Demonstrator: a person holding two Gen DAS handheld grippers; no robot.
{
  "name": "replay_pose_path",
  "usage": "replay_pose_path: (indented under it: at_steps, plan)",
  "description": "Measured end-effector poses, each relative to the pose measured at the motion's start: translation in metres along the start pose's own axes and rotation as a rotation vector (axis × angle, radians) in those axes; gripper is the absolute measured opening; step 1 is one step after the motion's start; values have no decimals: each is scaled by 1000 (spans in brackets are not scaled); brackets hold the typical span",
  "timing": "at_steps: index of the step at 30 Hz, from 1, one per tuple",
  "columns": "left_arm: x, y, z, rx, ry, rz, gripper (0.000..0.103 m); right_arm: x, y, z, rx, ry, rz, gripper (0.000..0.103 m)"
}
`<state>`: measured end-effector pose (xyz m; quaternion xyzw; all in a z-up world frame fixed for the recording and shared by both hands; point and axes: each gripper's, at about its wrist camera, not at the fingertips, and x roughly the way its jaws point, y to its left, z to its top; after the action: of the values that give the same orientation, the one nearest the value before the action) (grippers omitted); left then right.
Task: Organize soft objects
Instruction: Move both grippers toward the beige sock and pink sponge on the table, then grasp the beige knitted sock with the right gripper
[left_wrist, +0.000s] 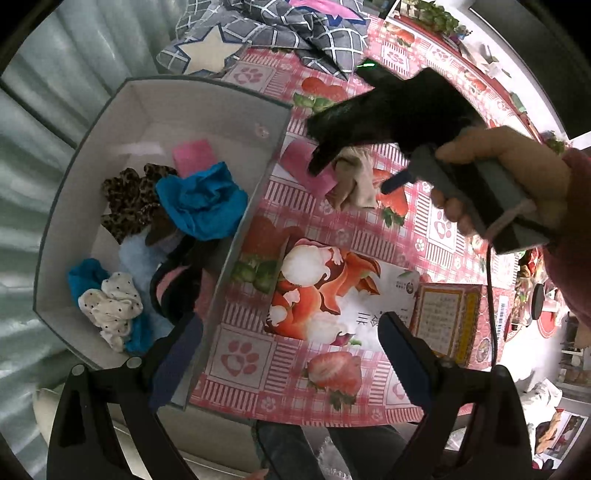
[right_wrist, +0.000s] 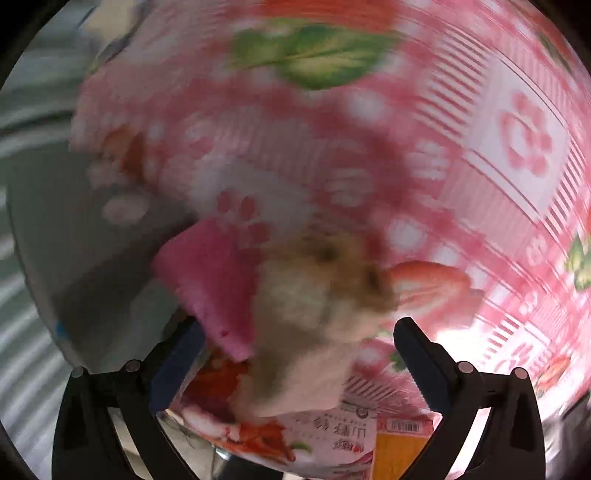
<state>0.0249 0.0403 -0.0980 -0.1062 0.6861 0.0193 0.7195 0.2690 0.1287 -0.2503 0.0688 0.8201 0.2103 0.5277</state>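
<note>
A grey-rimmed white box (left_wrist: 166, 107) at the left of the table holds several soft cloths: a blue one (left_wrist: 201, 201), a leopard-print one (left_wrist: 129, 199), a pink one (left_wrist: 194, 155) and a polka-dot one (left_wrist: 110, 302). On the tablecloth beside the box lie a pink cloth (left_wrist: 297, 160) (right_wrist: 207, 280) and a beige crumpled cloth (left_wrist: 354, 190) (right_wrist: 303, 306). My right gripper (left_wrist: 357, 171) (right_wrist: 295, 362), held by a hand (left_wrist: 509, 166), stands open with its fingers either side of the beige cloth. My left gripper (left_wrist: 291, 358) is open and holds nothing, near the box's front corner.
A strawberry-and-paw tablecloth (left_wrist: 436, 225) covers the table. A packet with a fox picture (left_wrist: 332, 295) and a yellow-orange carton (left_wrist: 447, 314) lie near the front edge. Grey checked bedding with a star (left_wrist: 258, 33) is heaped at the back. The right wrist view is blurred.
</note>
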Motion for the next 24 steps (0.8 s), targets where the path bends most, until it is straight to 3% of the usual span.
replay_pose_path:
  at_steps: [3,6,10,16,20,22,24]
  plan:
    - [1,-4,5,8,2,-12,97,-26,-46,-5,152,-104,-90,103]
    - [1,-10,10,27,-7,-17,97,-53,-90,-17,279,-176,-92,103]
    - [4,-18,16,48,4,-20,97,-51,-100,-27,246,-124,31,103]
    - [3,-20,18,60,13,5,97,-16,-65,-29,126,-42,68,103]
    - [8,-21,20,55,28,17,97,9,-55,-27,93,18,7,103]
    - [6,-25,24,66,24,21,97,9,-72,-28,155,6,-68,103]
    - [4,-31,33,89,11,34,97,6,-96,-33,235,-4,-44,103]
